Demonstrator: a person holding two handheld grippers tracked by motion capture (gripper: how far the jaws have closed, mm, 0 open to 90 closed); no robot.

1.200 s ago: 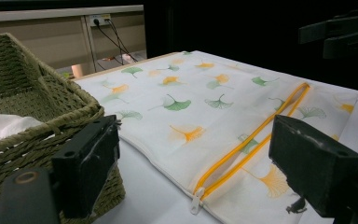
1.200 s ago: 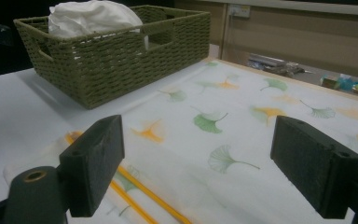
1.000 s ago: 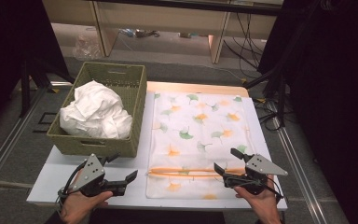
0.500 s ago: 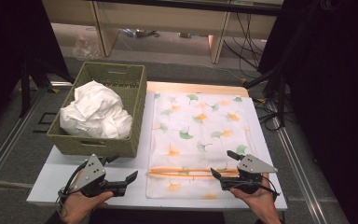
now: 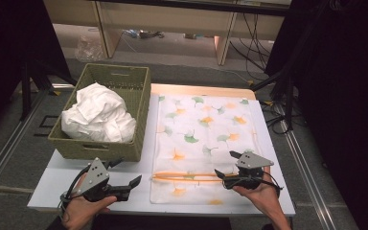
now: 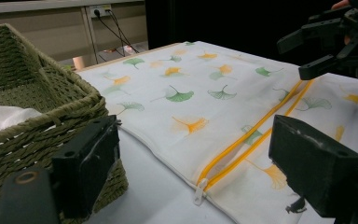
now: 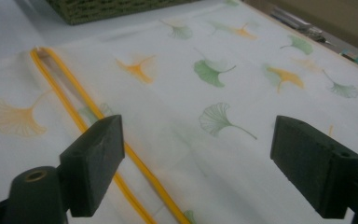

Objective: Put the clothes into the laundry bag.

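Stuffing has not begun, I judge: one pillowcase (image 5: pixel 206 143) lies flat on the table (image 5: pixel 143 191), its one yellow zipper (image 5: pixel 187 177) run open near the front edge, while one white filling (image 5: pixel 98 115) sits in one basket (image 5: pixel 120 79). Two grippers: left gripper (image 5: pixel 136 184) near the zipper's pull end, jaws apart and empty; right gripper (image 5: pixel 227 165) over the zipper's other end, jaws apart too.

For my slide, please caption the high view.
Two open grippers, left gripper and right gripper, flank a zippered leaf-print bag.
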